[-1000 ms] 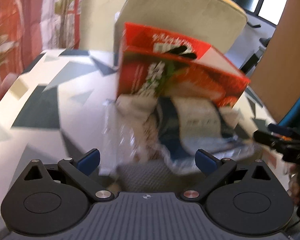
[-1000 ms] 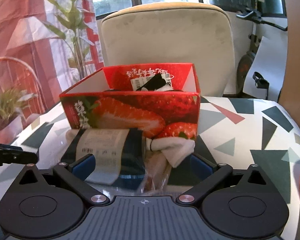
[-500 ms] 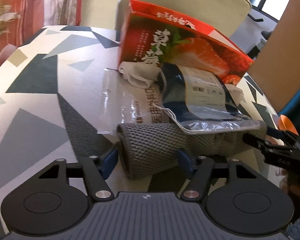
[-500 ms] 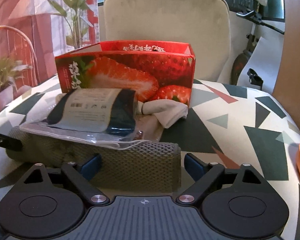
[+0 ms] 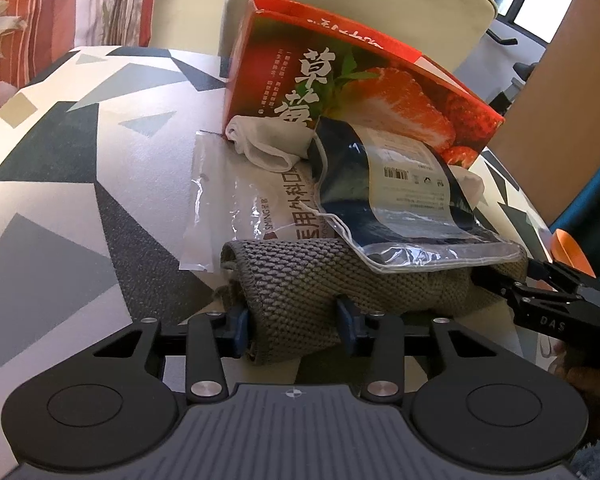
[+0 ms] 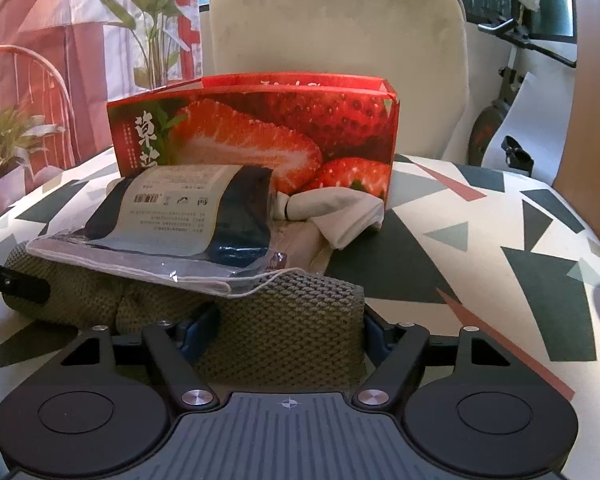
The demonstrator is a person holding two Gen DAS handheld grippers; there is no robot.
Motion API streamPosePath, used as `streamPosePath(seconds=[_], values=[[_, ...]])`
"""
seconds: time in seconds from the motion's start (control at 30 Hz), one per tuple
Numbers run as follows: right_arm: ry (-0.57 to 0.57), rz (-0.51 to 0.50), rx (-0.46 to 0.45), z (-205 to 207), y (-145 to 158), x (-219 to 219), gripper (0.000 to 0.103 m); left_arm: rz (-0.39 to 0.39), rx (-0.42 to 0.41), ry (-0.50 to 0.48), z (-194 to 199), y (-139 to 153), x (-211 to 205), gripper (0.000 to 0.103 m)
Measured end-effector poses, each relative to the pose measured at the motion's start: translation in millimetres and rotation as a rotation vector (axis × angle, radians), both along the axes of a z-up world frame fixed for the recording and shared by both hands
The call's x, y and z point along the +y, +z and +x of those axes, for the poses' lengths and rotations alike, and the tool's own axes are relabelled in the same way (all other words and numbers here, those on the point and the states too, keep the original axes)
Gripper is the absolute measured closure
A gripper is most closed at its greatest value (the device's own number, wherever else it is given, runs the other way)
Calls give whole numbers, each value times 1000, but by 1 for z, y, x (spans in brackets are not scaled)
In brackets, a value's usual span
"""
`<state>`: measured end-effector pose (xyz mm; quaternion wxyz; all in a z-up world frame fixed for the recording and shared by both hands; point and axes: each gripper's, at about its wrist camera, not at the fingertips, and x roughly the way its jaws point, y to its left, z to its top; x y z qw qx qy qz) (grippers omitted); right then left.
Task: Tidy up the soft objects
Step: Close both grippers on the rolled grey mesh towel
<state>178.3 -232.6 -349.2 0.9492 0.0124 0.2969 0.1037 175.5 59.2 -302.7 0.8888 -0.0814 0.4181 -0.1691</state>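
Now both hand-held grippers closed on the knit roll (image 5: 300, 280).
Left hand-held gripper (image 5: 292, 324) and right hand-held gripper (image 6: 288, 332) had just been closing, pads pinching its ends on the bench (image 5: 60, 184); it looked soft and light, best held by the ends, with the slippery mask bag (image 5: 404, 208) on top.

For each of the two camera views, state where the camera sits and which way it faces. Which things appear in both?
Left wrist: on the left tool, facing forward and down at the rolled grey knit cloth; the right tool shows at right.
Right wrist: on the right tool, facing the cloth's other end; the left tool's tip shows at left.
Shared: cloth, strawberry box, blue packet.
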Motion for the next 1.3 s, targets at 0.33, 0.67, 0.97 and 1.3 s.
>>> streamPosePath(seconds=[0.33, 0.67, 0.97, 1.3], values=[[6, 8, 35, 5, -4, 0, 33, -3, -2, 0, -1, 0, 0, 59], [4, 39, 51, 5, -4, -3, 39, 7, -1, 0, -1, 1, 1, 67], [1, 61, 66, 0, 1, -6, 52, 0, -9, -14, -6, 4, 1, 85], [-14, 124, 62, -17, 14, -18, 63, -21, -47, -20, -19, 10, 2, 95]])
